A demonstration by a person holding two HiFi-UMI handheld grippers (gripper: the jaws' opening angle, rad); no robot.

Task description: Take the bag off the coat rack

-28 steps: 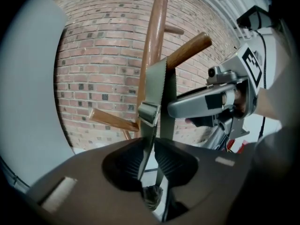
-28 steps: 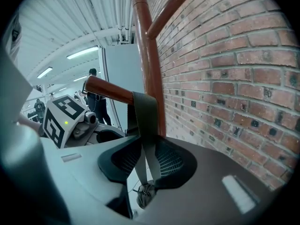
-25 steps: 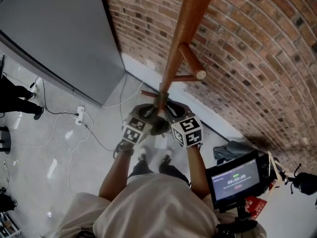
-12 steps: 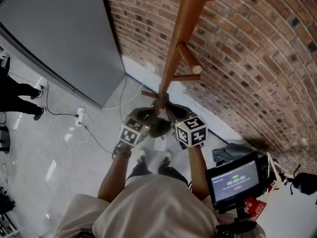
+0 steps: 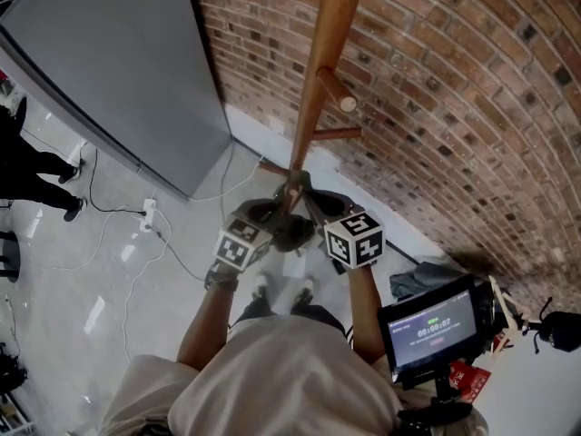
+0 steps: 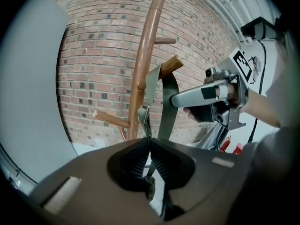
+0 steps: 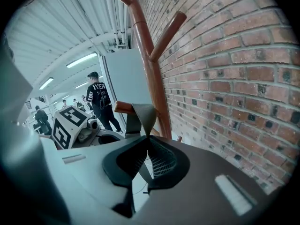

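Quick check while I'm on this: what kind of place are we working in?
Probably an indoor studio or lab space: a bare brick wall, a pale glossy floor with a power strip and loose cables, and a timer screen on a stand.

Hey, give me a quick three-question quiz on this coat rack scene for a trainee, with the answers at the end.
1. True or false: the strap hangs over a peg of the coat rack.
2. What stands behind the coat rack? A) brick wall B) window C) curtain
3. Fill in: the right tool is ___ on the strap.
Key: 1 true; 2 A; 3 shut.
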